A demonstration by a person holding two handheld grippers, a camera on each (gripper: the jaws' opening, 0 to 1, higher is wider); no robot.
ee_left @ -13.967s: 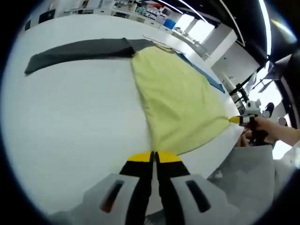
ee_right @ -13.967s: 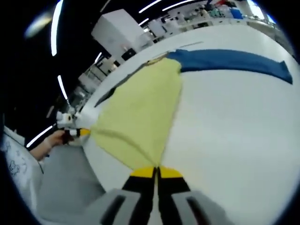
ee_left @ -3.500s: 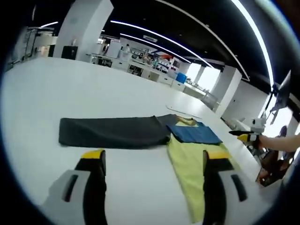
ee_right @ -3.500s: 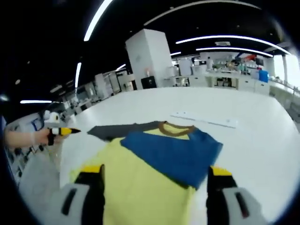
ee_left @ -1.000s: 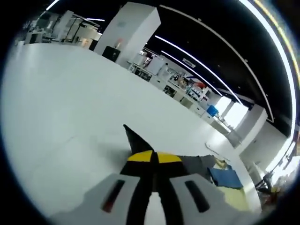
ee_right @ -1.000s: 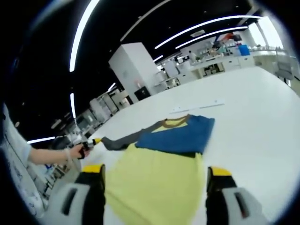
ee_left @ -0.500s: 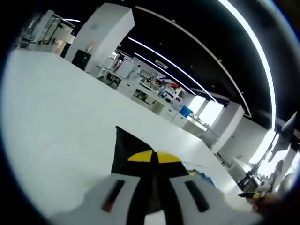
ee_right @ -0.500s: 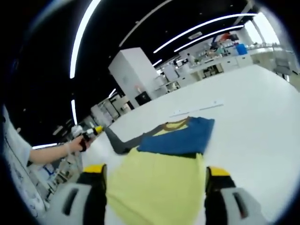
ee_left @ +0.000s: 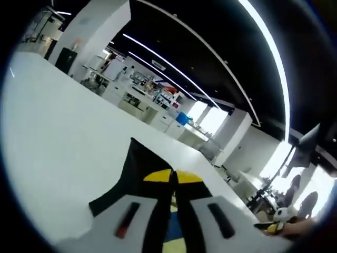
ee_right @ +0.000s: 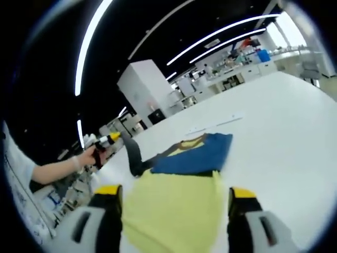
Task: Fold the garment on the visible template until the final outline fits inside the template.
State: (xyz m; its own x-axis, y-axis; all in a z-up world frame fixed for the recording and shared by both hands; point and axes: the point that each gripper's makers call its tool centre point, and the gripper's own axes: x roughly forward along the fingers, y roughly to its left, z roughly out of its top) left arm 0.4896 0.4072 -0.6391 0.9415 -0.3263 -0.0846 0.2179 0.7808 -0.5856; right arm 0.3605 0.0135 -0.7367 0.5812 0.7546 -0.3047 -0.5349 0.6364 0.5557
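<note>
shirt (ee_right: 176, 208) on table (ee_right: 274, 132) | one sleeve (ee_right: 195, 150) folded over body | other sleeve (ee_right: 132, 153) raised at left tongs (ee_right: 111, 137)

A white pillar (ee_right: 143, 87) and lab benches (ee_left: 131, 89) stand behind the table.

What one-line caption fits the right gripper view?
Open right claw over the yellow shirt, blue sleeve folded in, left claw lifting the dark sleeve.

1 garment (ee_right: 179, 197), 2 grippers, 1 table (ee_right: 274, 137)
</note>
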